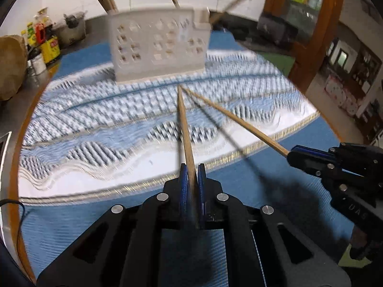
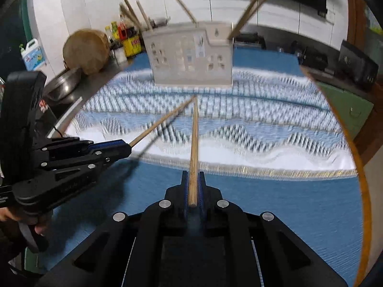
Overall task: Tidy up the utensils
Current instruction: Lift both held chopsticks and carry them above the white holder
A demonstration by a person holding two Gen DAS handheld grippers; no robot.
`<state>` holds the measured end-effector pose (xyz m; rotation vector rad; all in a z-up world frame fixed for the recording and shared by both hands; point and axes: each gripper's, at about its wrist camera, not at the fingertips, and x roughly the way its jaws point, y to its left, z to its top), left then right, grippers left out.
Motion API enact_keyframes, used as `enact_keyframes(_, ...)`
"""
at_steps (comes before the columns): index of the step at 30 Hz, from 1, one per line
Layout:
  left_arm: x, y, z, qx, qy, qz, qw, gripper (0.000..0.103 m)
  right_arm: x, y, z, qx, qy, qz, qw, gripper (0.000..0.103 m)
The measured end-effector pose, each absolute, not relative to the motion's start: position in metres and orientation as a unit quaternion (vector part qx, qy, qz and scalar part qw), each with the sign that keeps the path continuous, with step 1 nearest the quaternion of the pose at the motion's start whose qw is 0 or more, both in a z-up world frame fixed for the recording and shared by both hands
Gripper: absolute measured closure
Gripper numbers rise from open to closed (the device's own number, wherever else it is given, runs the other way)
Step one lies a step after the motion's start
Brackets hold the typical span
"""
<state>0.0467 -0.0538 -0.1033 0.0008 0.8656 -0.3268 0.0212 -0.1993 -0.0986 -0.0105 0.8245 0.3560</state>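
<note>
Two chopsticks: my left gripper is clamping one chopstick, my right gripper another, aiming both tips toward the holder.

We see even indoor light, heavy motion blur on the patterned cloth beneath the utensil holder, edges fisheye-bent.

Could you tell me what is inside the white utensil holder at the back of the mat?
Several wooden chopsticks stand tilted inside the white utensil holder, their upper ends poking out above its rim. Their lower parts are covered by its perforated wall, and blur hides anything else inside.
</note>
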Motion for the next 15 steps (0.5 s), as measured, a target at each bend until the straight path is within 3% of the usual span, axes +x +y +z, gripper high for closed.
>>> enact_keyframes(15, 0.078, -0.022, -0.036, -0.046, 0.325, -0.153, 0.932, 0.098, 0.064, -0.193, -0.006, -0.031, 0.280, 0.191, 0.940, 0.096)
